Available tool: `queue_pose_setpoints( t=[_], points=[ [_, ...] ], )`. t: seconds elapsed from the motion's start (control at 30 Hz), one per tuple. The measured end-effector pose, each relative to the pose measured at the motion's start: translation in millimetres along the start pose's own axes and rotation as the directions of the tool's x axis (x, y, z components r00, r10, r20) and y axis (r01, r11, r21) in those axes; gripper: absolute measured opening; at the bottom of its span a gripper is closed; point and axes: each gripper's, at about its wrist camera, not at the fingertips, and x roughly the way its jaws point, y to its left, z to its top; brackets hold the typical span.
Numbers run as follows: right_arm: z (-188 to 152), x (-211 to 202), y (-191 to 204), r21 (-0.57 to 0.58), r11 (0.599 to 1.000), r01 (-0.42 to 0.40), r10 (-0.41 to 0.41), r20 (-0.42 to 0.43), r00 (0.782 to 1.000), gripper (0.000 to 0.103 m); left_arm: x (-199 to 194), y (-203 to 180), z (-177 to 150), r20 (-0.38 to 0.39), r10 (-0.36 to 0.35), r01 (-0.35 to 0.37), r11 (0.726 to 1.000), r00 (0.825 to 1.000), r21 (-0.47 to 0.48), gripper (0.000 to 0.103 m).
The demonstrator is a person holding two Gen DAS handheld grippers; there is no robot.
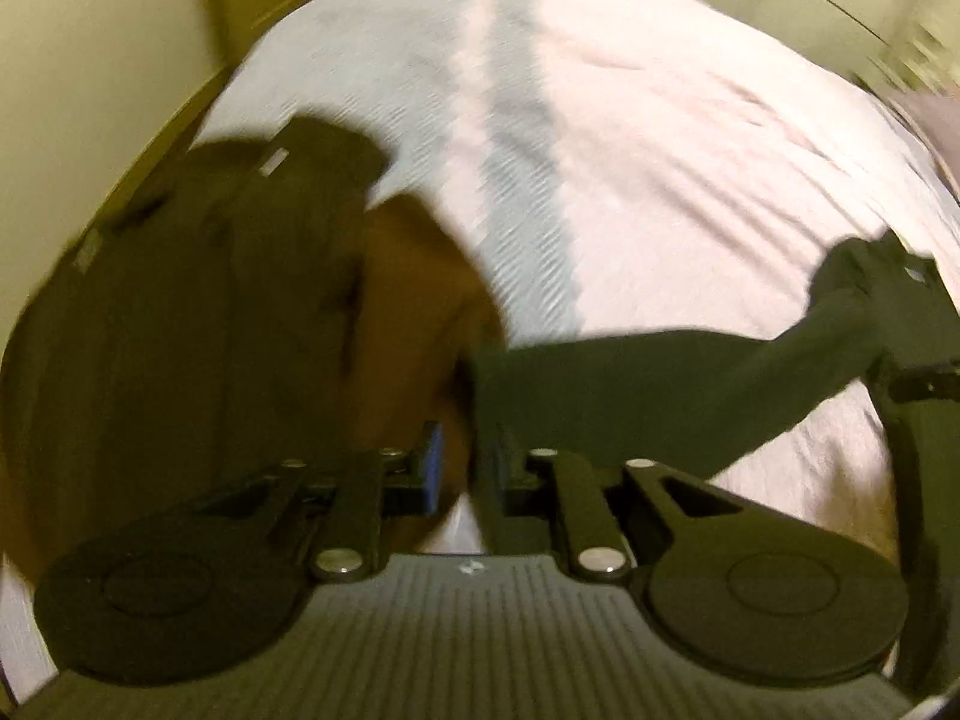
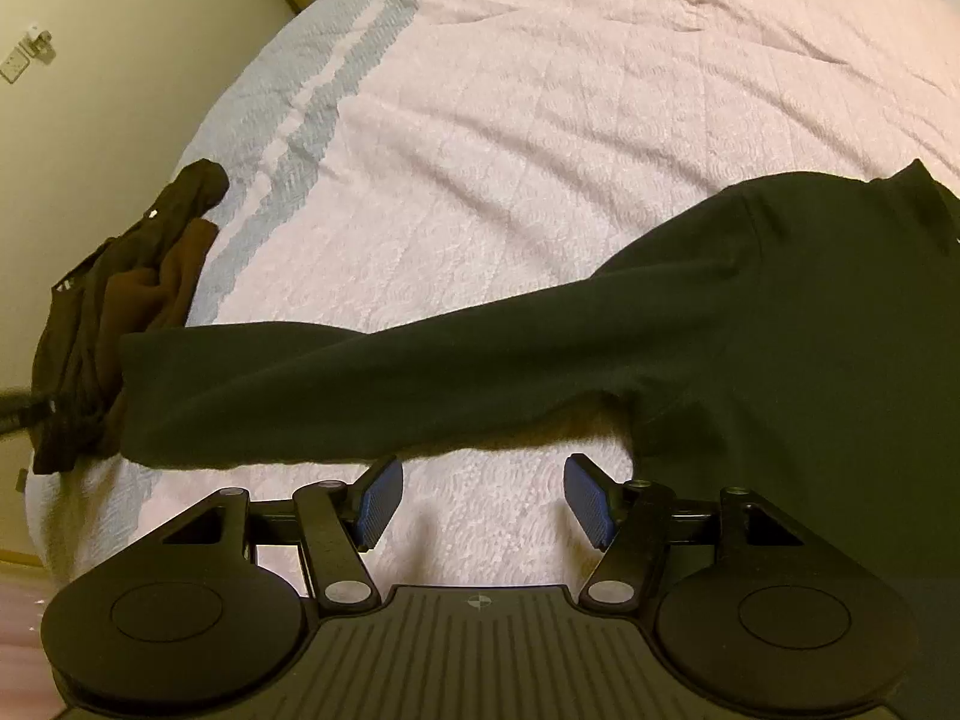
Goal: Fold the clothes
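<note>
A dark green long-sleeved top [image 2: 810, 330] lies on the bed's pink-white quilt [image 2: 540, 120], with one sleeve [image 2: 360, 384] stretched out straight to the left. In the blurred left wrist view, my left gripper [image 1: 465, 456] is nearly closed at the cuff of that sleeve [image 1: 630, 384]. The cuff lies against the right finger, and the sleeve runs taut to the right. My right gripper [image 2: 480, 498] stands open just in front of the sleeve near the armpit. Only quilt shows between its blue pads [image 2: 378, 498].
A pile of dark brown clothes [image 2: 120, 276] lies at the bed's left edge, just beyond the cuff and filling the left side of the left wrist view [image 1: 210, 300]. Blue stripes [image 2: 312, 102] cross the quilt. A wall with sockets [image 2: 15, 66] stands close on the left.
</note>
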Motion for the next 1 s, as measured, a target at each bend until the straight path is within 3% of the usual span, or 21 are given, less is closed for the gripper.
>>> queue_pose_setpoints(
  t=[0.07,0.17,0.27,0.33,0.37,0.4,0.5,0.57,0.67,0.9,1.0],
  points=[
    [1.3,0.8,0.2,0.0,1.0,0.003,-0.003,0.002,1.0,0.063,16.1,-11.0,18.5,-0.005,-0.048,0.048,0.99,0.999,0.136,0.028],
    [3.3,1.9,0.4,0.0,1.0,0.007,-0.007,0.004,1.0,0.063,51.8,-31.2,42.2,-0.056,-0.096,0.11,0.928,0.994,0.356,0.031],
    [3.0,2.1,-0.8,-0.001,1.0,0.015,-0.015,0.003,1.0,0.063,89.8,-41.0,48.5,-0.237,-0.117,0.217,0.861,0.965,0.46,0.032],
    [1.1,1.6,-3.9,0.002,1.0,0.026,-0.026,0.0,1.0,0.063,108.7,-46.1,51.3,-0.323,-0.11,0.27,0.819,0.94,0.507,0.003],
    [0.0,1.0,-6.3,0.007,0.999,0.031,-0.031,-0.002,1.0,0.063,104.6,-46.1,52.6,-0.303,-0.116,0.266,0.812,0.946,0.519,0.001],
    [-0.9,0.1,-8.9,0.015,0.999,0.038,-0.038,-0.002,0.999,0.063,93.5,-42.0,56.1,-0.247,-0.128,0.241,0.826,0.96,0.509,0.001],
    [-4.0,-2.8,-16.9,0.037,0.998,0.047,-0.047,0.004,0.999,0.063,64.8,-8.7,67.3,-0.072,-0.103,0.121,0.939,0.992,0.321,0.001],
    [-5.8,-0.9,-21.2,0.048,0.998,0.051,-0.051,-0.005,0.999,0.063,63.9,8.7,61.8,-0.087,-0.099,0.117,0.967,0.991,0.227,0.002],
    [-6.1,5.3,-21.9,0.045,0.998,0.048,-0.047,-0.024,0.999,0.063,74.7,2.1,46.5,-0.167,-0.09,0.13,0.96,0.982,0.246,0.003],
    [3.8,14.1,-11.9,-0.022,1.0,0.018,-0.019,-0.038,0.999,0.063,91.8,15.7,62.9,-0.146,-0.103,0.122,0.984,0.984,0.128,0.012],
    [6.9,22.7,-8.0,-0.044,0.999,-0.018,0.016,-0.05,0.999,0.063,91.4,20.3,77.6,-0.127,-0.097,0.114,0.984,0.987,0.14,0.012]
  ],
)
